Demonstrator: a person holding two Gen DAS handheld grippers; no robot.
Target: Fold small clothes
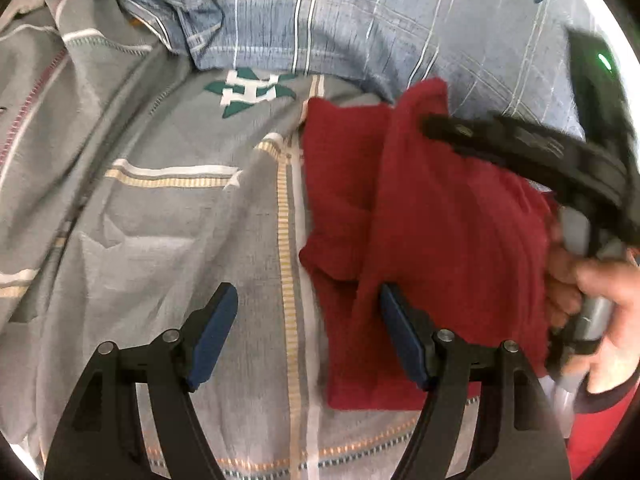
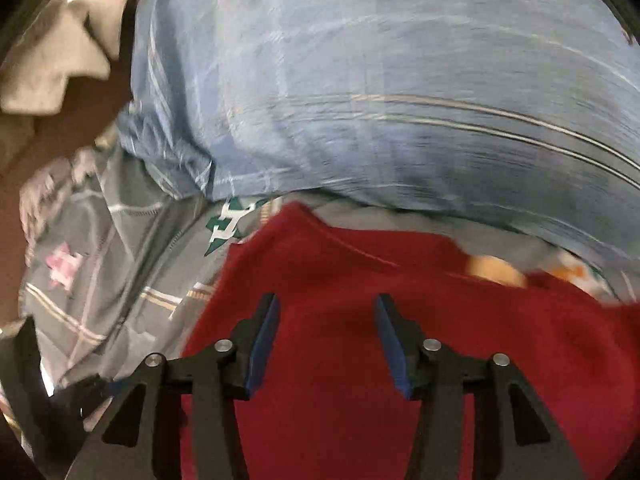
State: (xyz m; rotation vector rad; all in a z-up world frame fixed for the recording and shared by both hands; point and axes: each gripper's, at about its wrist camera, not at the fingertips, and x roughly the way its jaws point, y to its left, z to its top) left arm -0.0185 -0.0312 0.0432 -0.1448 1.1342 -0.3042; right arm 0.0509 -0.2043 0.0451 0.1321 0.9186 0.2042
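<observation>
A partly folded red garment (image 1: 420, 240) lies on a grey patterned bedsheet (image 1: 180, 220); both the left gripper (image 1: 308, 332) and right gripper (image 2: 326, 340) hover open-fingered and empty, so the next fold seemingly needs a fresh edge grasp.

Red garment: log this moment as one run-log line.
red garment: partly folded on grey bedsheet | left gripper: open, empty | right gripper: open above garment | blue pillow behind
</observation>
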